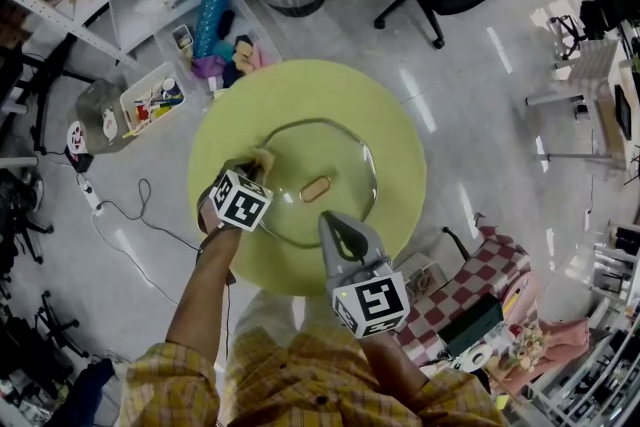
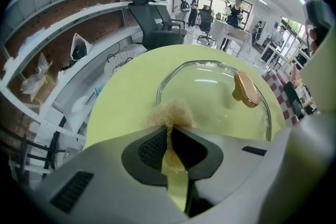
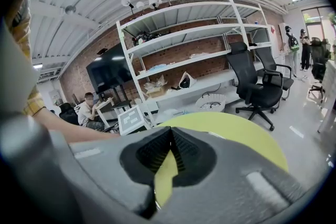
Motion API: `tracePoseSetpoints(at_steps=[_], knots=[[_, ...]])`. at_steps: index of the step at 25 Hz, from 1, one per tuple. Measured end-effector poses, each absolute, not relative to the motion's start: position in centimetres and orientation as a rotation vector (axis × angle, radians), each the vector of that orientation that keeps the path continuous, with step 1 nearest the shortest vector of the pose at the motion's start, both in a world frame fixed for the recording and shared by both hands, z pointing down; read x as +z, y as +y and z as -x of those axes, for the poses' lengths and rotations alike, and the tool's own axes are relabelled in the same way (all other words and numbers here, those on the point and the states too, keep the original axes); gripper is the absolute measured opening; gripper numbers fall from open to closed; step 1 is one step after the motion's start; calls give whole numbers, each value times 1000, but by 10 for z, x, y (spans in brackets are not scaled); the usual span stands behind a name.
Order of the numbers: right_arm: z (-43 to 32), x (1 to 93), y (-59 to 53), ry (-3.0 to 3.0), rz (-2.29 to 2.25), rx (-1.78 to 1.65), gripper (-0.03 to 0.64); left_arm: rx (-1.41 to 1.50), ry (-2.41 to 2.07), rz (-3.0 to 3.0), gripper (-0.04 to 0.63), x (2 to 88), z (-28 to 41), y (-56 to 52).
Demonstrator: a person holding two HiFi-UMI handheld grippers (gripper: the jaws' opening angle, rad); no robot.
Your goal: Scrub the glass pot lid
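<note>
Nearest the head camera are the person's checked sleeves, and just beyond them the right gripper (image 1: 330, 223), its jaws pressed together on nothing and its tip over the near part of the glass pot lid (image 1: 345, 150). That lid lies flat, knob (image 1: 314, 188) up, in the middle of the round yellow-green table (image 1: 300, 90). The left gripper (image 1: 256, 163) is clamped on a tan scouring pad (image 2: 171, 113), whose frayed tuft sits at the lid's left rim; whether it presses on the glass I cannot tell. To scrub well, I'd say the right gripper should bear down near the knob so the lid cannot skate across the smooth tabletop. Meanwhile the left should work the pad in short overlapping strokes from the rim inward. The pressure should flatten the tuft without dragging it out of the jaws.
</note>
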State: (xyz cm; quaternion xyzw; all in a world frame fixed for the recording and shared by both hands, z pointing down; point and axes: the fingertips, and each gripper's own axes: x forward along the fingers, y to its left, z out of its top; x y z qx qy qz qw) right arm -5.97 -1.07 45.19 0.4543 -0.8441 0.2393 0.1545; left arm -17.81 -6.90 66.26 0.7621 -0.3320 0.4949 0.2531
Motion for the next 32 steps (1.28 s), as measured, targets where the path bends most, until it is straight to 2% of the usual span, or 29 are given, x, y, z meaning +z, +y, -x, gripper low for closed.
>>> tracePoseSetpoints(at_steps=[32], knots=[[63, 441, 10, -2435, -1306, 671, -3, 1422, -871, -2127, 37, 662, 180, -34]])
